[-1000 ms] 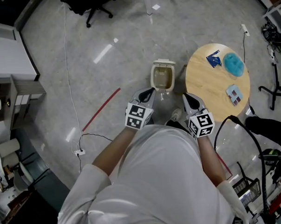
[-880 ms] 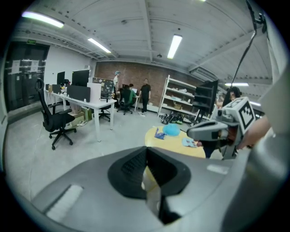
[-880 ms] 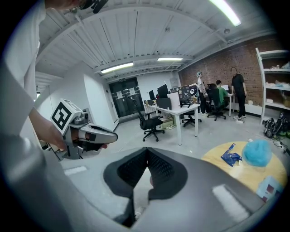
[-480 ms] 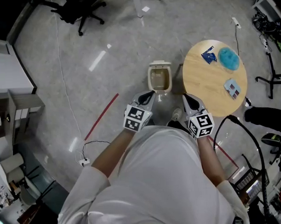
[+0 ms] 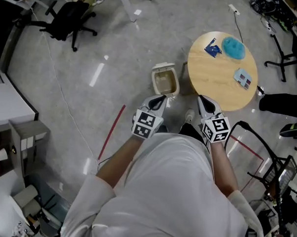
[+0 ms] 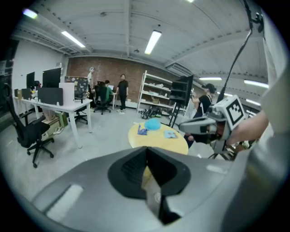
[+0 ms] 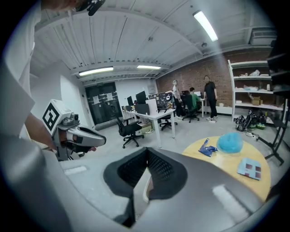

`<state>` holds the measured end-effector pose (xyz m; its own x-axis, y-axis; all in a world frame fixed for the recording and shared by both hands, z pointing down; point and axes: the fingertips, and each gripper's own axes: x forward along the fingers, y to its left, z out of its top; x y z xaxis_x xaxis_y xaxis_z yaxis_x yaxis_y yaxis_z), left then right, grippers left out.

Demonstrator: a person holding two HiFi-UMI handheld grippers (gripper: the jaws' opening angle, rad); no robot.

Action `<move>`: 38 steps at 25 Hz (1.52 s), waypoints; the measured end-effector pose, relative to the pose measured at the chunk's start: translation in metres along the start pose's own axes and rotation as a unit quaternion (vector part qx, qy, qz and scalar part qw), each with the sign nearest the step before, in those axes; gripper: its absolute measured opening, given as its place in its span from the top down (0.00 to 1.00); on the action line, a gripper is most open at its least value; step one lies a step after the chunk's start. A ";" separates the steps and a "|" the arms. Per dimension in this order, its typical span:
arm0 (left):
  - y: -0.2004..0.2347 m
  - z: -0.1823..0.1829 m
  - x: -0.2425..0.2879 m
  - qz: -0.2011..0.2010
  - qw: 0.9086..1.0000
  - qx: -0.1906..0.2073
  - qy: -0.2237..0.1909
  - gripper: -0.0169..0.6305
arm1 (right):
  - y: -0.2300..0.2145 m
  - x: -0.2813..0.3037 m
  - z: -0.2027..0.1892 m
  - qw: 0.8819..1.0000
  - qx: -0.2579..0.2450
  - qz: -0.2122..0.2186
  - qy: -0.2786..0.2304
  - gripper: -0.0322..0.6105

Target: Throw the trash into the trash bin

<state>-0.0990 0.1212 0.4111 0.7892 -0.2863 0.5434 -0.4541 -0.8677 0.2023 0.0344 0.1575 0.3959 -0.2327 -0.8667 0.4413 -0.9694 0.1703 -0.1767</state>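
A small beige trash bin (image 5: pixel 165 82) stands open on the grey floor, just left of a round wooden table (image 5: pixel 220 83). On the table lie a crumpled teal piece (image 5: pixel 233 47), a blue wrapper (image 5: pixel 212 48) and a flat grey-blue packet (image 5: pixel 243 78). My left gripper (image 5: pixel 159 101) is shut and empty, held in the air in front of the body, short of the bin. My right gripper (image 5: pixel 203 101) is also shut and empty, near the table's near edge. The right gripper view shows the teal piece (image 7: pixel 231 142), the wrapper (image 7: pixel 207 147) and the packet (image 7: pixel 250 167) ahead.
A black office chair (image 5: pixel 68 18) stands at the far left, and a red tape line (image 5: pixel 112 132) and a thin cable (image 5: pixel 64 102) run over the floor. White desks (image 5: pixel 10 104) are at the left, black cables (image 5: pixel 258 145) at the right. People stand far off by shelves (image 6: pixel 156 93).
The head view has swung, so bin and table now sit higher and further left in the picture. Both grippers stay shut in front of the body, slightly turned.
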 end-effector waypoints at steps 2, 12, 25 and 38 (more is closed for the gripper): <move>-0.005 0.005 0.004 -0.015 1.000 0.006 -0.001 0.97 | -0.006 -0.009 -0.001 1.000 0.007 -0.023 -0.005 0.95; -0.048 0.028 0.040 -0.060 0.997 0.038 -0.001 0.97 | -0.072 -0.067 -0.008 0.993 0.042 -0.108 -0.025 0.95; -0.121 0.061 0.112 -0.063 0.997 0.049 -0.016 0.97 | -0.185 -0.129 -0.025 0.989 0.066 -0.130 -0.030 0.95; -0.174 0.086 0.174 -0.058 0.997 0.046 -0.011 0.97 | -0.262 -0.164 -0.045 0.990 0.071 -0.124 -0.022 0.95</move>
<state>0.1532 0.1872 0.4001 0.8436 -0.1901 0.5022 -0.3206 -0.9286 0.1870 0.3230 0.2758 0.4091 0.0169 -0.8935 0.4487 -0.9747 -0.1148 -0.1918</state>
